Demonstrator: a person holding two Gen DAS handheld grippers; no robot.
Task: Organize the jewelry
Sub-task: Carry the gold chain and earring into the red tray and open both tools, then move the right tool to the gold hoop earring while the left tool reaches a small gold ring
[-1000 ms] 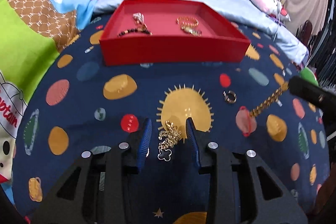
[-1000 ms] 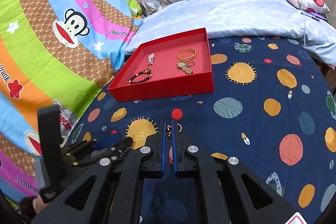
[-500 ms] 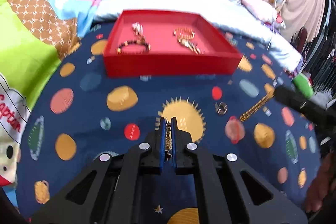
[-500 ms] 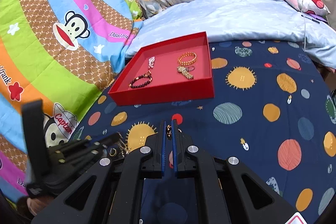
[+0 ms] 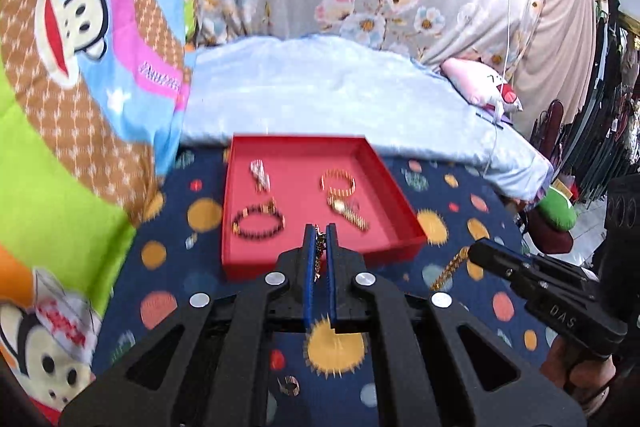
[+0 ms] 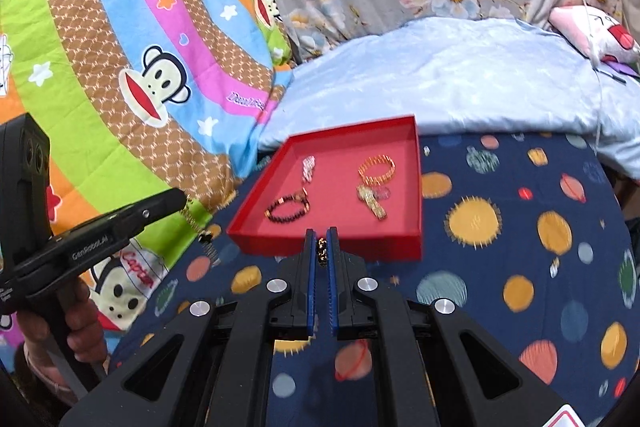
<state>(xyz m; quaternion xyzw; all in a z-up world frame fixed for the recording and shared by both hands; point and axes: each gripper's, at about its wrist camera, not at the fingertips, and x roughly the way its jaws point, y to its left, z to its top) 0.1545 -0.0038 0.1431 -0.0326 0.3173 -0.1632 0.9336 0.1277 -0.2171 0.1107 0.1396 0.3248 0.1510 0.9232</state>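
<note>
In my left camera, my left claw is squeezed tight on a thin gold necklace, and the little chain hangs down between my two blue fingers. I hold it up in the air, right by the front wall of the red tray, because I think that is where it should go. The tray sits on the dark blue blanket with planets. Inside it lie a black bead bracelet, a sparkly silver piece, a gold bangle and a gold watch, each in its own spot so they do not tangle. A small ring lies on the blanket below me, so it is not tidied yet. On the right side I see my other claw with a thick gold chain hanging from its tip. In my right camera, my right claw is pinched shut on that chain, and only a small bit of it shows between the fingers. It is also held up near the front wall of the tray. On the left side, the left claw carries the necklace with a black clover charm dangling at its end. I think both chains go into the tray next, and I should set them apart from the others.
</note>
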